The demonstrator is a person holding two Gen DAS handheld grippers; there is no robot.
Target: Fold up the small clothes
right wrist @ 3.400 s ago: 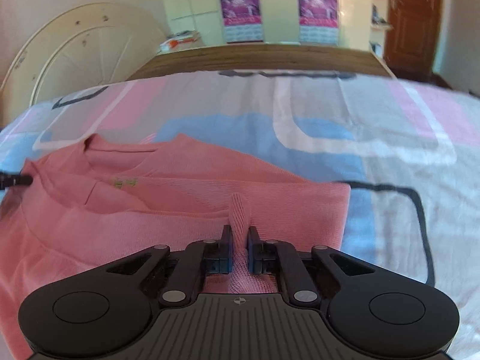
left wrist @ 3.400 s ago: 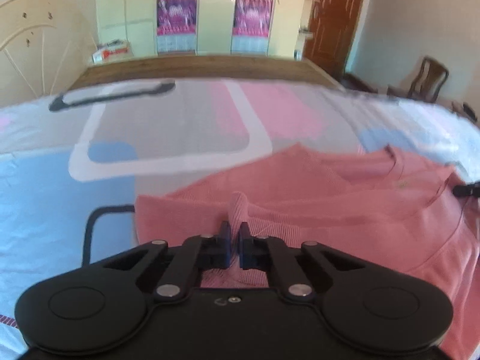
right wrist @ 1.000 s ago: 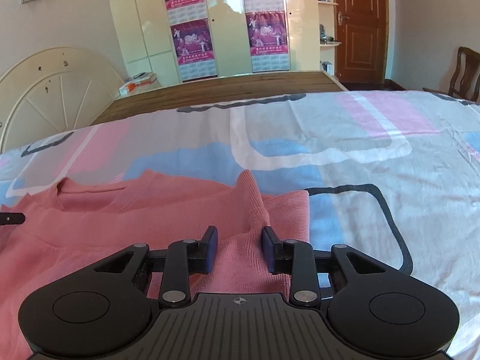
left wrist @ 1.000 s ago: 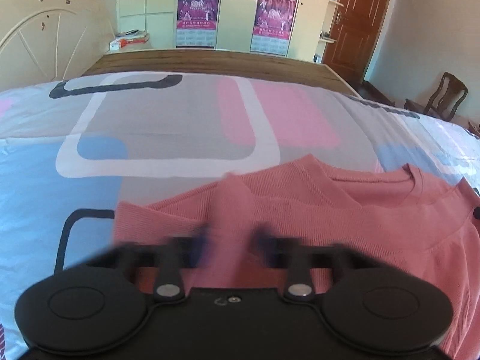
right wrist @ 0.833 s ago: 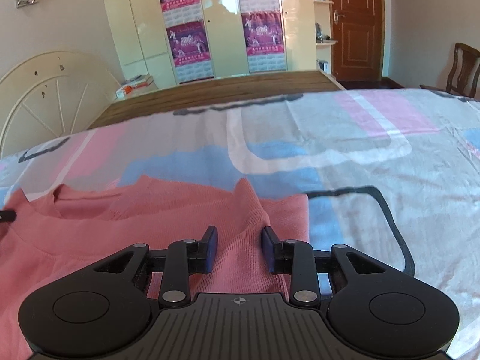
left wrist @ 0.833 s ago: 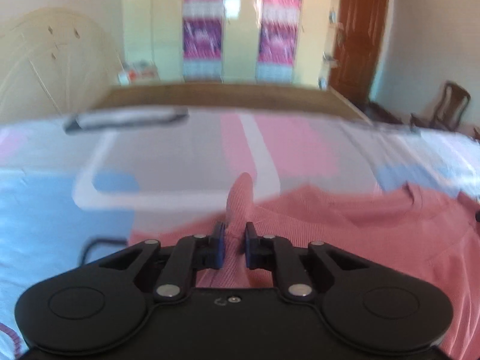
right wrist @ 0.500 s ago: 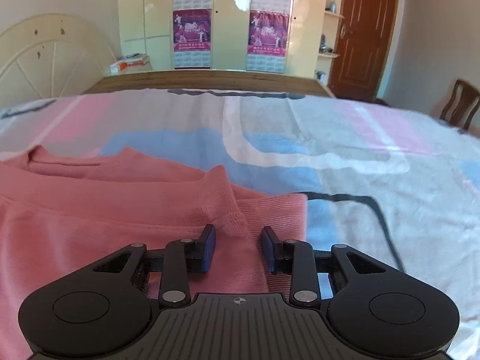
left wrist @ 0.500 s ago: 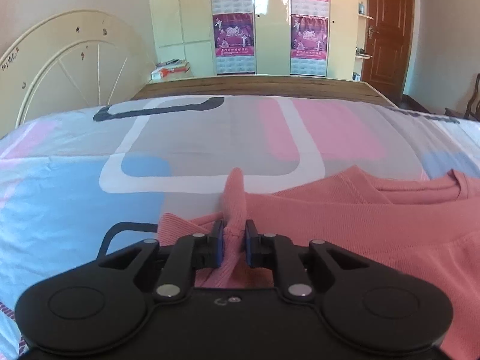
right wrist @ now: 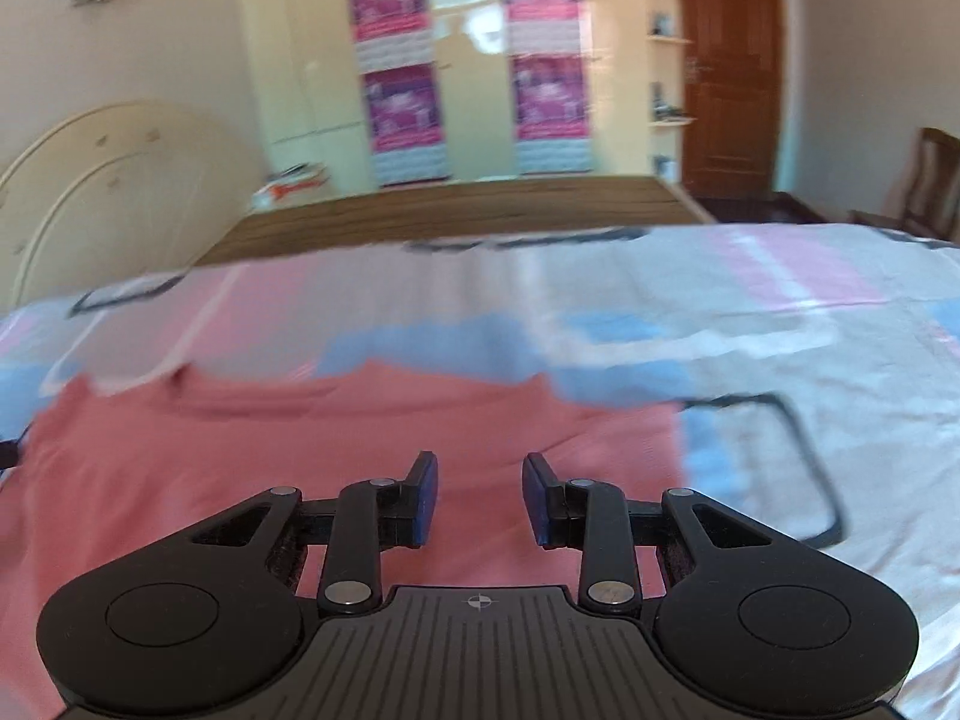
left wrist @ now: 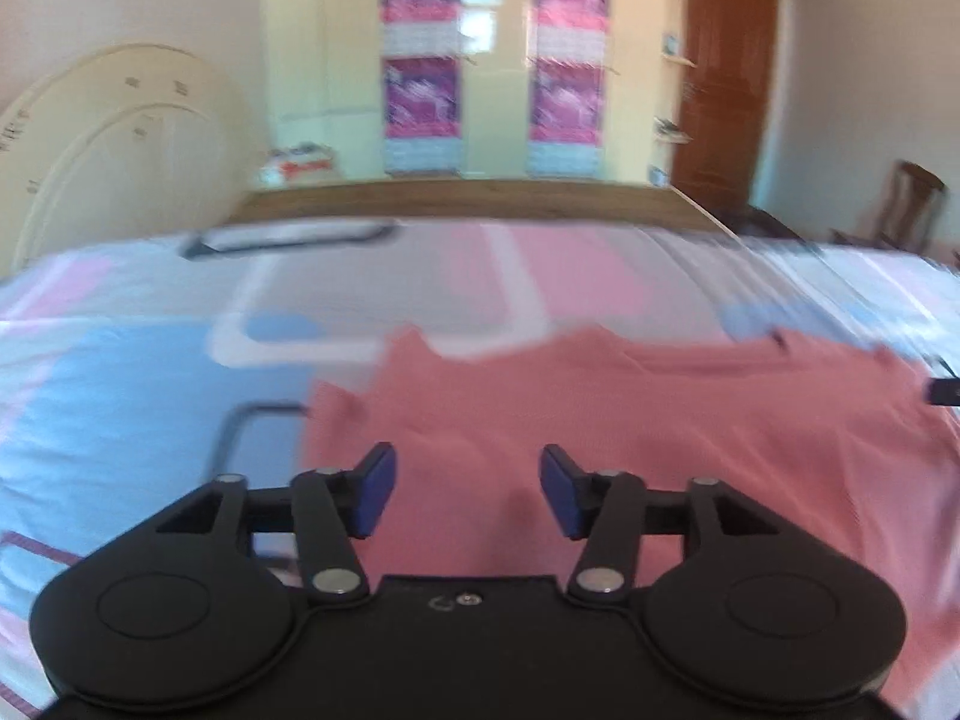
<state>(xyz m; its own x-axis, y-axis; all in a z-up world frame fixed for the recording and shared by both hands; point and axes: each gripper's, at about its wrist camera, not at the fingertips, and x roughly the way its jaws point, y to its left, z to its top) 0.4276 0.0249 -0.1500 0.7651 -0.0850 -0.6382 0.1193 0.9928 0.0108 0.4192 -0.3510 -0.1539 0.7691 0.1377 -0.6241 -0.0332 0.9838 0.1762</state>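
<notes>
The pink top [left wrist: 690,420] lies spread on the bed [left wrist: 120,396], folded over on itself, and fills the near ground under both grippers. Nearest in the left wrist view, the left gripper [left wrist: 467,489] has its fingers [left wrist: 375,489] standing wide, having just been opening; no cloth is pinched between the blue pads, and the knit shows in the gap below them. In the right wrist view the right gripper [right wrist: 478,501] has its fingers [right wrist: 423,501] parted more narrowly, also gripping nothing, with the top [right wrist: 300,450] lying flat beneath. A little farther out, the top's left edge ends just beyond the left fingers, where a small peak of fabric stands up along its far edge, though motion blur makes its shape hard to read. On the right side the top's edge stops near a dark rounded outline printed on the bedsheet [right wrist: 750,324]. At the far right margin of the left view a small black tip, probably part of the other gripper, sits at the top's edge. Beyond the garment the sheet runs on in blocks of pink, blue, grey and white. Past it lies the wooden footboard [right wrist: 480,210], then a cream arched headboard [right wrist: 114,192] leaning to the left, pale wardrobe doors with purple posters [right wrist: 543,54], a brown door [right wrist: 729,72] and a wooden chair [right wrist: 930,180] at the right.
</notes>
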